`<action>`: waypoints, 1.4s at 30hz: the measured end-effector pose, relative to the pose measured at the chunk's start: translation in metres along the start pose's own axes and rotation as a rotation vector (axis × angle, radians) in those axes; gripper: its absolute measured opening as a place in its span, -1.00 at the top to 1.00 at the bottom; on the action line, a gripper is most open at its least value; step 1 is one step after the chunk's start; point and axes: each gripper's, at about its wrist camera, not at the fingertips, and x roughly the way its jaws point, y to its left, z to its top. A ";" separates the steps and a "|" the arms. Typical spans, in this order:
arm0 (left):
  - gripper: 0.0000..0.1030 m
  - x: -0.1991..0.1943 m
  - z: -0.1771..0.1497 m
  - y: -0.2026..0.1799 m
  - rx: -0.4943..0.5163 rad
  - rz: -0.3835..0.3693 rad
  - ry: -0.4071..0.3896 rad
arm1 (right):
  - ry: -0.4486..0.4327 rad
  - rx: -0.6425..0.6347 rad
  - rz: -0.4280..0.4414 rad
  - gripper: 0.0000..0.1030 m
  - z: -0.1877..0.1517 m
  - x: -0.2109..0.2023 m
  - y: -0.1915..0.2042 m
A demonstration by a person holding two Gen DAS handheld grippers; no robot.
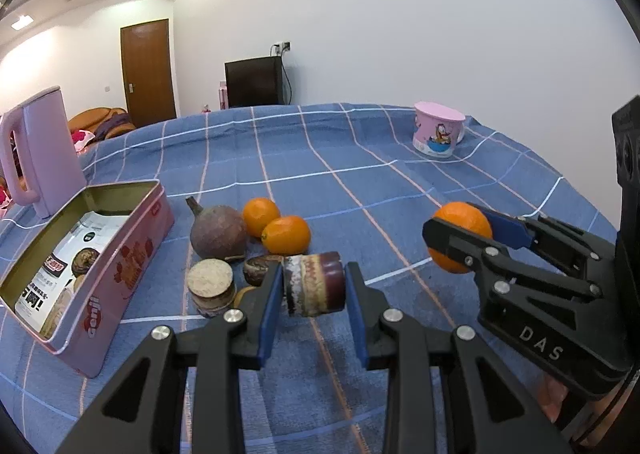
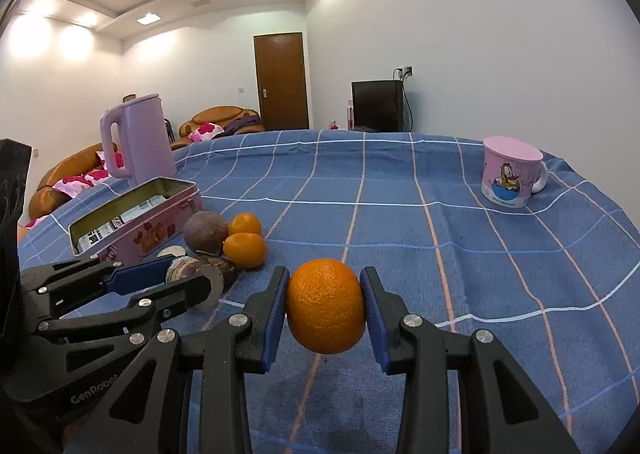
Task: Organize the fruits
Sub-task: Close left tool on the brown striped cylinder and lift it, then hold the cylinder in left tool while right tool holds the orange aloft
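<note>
My left gripper [image 1: 314,288] is shut on a brown layered cake roll [image 1: 314,284] and holds it above the blue checked cloth. My right gripper [image 2: 325,308] is shut on an orange [image 2: 325,306], lifted off the cloth; it also shows in the left wrist view [image 1: 462,236]. Two more oranges [image 1: 276,228] lie beside a purple-brown round fruit [image 1: 218,230] on the cloth. Round pastries [image 1: 210,286] sit next to them. In the right wrist view the left gripper [image 2: 188,282] is at the left, near this pile [image 2: 224,238].
An open pink tin [image 1: 100,250] with packets inside stands left of the fruits. A pink kettle [image 1: 40,150] stands behind it. A pink cartoon mug [image 1: 438,132] sits far right on the cloth [image 1: 360,174]. A sofa, door and dark cabinet are beyond the table.
</note>
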 end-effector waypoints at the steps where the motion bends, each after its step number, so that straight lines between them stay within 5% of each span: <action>1: 0.37 -0.001 -0.001 0.000 0.001 -0.001 -0.005 | -0.004 -0.002 0.002 0.25 0.000 -0.001 0.000; 42: 0.37 -0.024 -0.004 -0.003 0.020 0.024 -0.150 | -0.135 -0.043 0.061 0.25 -0.005 -0.025 0.007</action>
